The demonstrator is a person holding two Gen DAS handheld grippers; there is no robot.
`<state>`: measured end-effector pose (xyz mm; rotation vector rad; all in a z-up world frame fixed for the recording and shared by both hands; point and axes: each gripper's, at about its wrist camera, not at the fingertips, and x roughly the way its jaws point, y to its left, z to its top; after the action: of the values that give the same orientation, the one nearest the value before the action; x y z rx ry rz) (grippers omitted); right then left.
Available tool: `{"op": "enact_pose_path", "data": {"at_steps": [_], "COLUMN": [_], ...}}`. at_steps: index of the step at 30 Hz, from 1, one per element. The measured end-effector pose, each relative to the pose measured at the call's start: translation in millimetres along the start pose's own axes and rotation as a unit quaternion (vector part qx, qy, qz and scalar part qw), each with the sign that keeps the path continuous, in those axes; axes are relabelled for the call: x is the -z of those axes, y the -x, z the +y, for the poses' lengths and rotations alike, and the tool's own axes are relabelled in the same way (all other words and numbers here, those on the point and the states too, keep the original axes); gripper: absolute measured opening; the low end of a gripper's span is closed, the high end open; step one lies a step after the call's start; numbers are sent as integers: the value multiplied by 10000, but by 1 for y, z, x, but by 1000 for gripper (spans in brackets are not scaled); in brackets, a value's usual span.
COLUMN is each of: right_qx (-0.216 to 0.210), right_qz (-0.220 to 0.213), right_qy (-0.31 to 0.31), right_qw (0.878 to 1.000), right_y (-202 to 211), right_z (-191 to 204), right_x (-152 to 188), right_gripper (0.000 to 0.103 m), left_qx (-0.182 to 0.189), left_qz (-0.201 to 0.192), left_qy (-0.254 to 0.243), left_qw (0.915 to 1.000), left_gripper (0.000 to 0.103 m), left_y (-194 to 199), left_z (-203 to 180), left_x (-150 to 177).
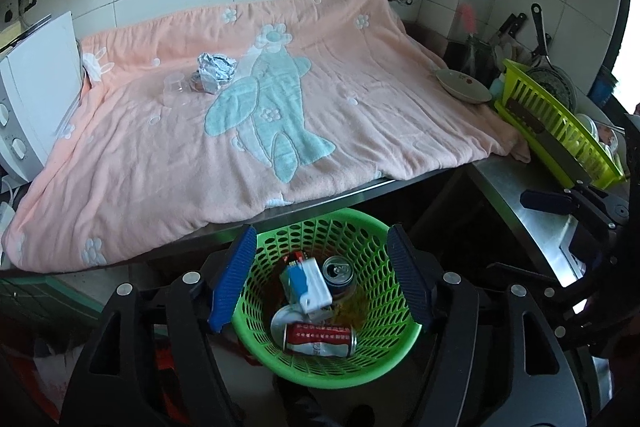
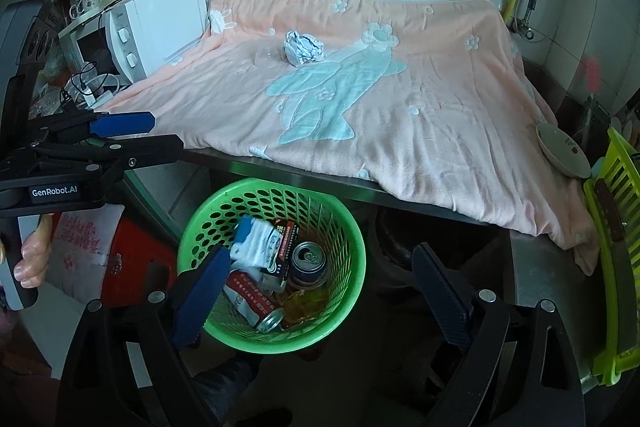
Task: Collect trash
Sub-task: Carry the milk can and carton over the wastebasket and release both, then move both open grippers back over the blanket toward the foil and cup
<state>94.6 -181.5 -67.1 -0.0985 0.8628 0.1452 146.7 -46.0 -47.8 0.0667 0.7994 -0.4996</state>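
Spread over the counter, pink blanket (image 1: pixel 168 155); white microwave (image 2: pixel 160 27) at its left edge, shallow dish (image 1: pixel 463 85) and lime dish rack (image 1: pixel 560 143) at right.

Two cans (image 1: pixel 320 340) in one green basket (image 1: pixel 376 367); one foil ball (image 1: pixel 216 71); one clear cup (image 1: pixel 174 85); one dish (image 1: pixel 462 85).

Left wrist view: looks steeply down between own jaws, close above green basket (image 1: pixel 324 311), facing desk and tiled wall.
Right wrist view: same downward tilt, set further right, basket (image 2: pixel 272 263) lower left.
Shared: basket, pink towel (image 1: pixel 248 131), crumpled foil (image 2: pixel 303 47), yellow-green rack (image 2: pixel 612 239).
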Motion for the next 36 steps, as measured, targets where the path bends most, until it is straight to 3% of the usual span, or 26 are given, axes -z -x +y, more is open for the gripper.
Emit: {"op": "enact_pose_path", "data": {"at_steps": [21,36], "right_qx": [-52,-221], "right_qz": [-108,-95], "right_qy": [148,326], "right_qw": [9998,9992], "right_y": [-2,-34], "right_z": [2,17], "right_x": [-20,-65], "right_gripper": [89,89], "left_qx": [-466,-822], "left_qz": [-248,-286], "left_qy": [307,434], "left_qw": [9981,9953], "left_gripper": [78,82], "left_y": [20,19], "left_z": [35,75], "left_x": [-10,-26]}}
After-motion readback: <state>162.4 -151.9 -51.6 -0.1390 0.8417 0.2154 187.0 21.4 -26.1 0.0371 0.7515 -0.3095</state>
